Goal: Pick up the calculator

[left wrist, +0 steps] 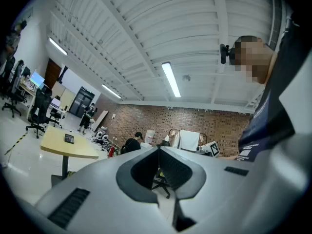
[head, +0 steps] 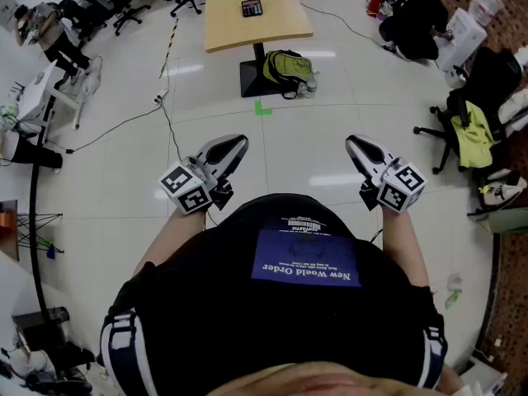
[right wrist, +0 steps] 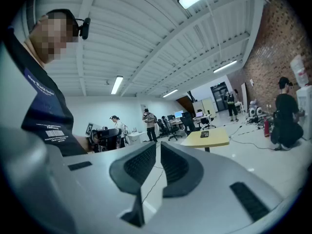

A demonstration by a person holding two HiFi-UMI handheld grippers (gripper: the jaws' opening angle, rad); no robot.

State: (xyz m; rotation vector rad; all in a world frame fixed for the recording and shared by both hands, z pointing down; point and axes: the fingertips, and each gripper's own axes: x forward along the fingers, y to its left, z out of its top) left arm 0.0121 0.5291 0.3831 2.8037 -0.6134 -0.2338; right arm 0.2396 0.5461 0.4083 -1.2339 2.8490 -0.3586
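Observation:
The calculator (head: 252, 8), dark and flat, lies on a light wooden table (head: 280, 27) far ahead of me across the floor. It also shows small in the left gripper view as the calculator (left wrist: 69, 139) and in the right gripper view as the calculator (right wrist: 204, 134). My left gripper (head: 237, 144) and right gripper (head: 354, 143) are held out in front of my body, roughly level, far short of the table. The left gripper (left wrist: 158, 150) has its jaws pressed together on nothing. The right gripper (right wrist: 158, 145) holds nothing, with only a thin slit between its pads.
A yellow-green backpack (head: 289, 71) leans at the table's foot. Cables (head: 169, 126) run over the white tiled floor. Office chairs (head: 462, 130), desks (head: 37, 89) and a crouching person (head: 412, 23) ring the open floor.

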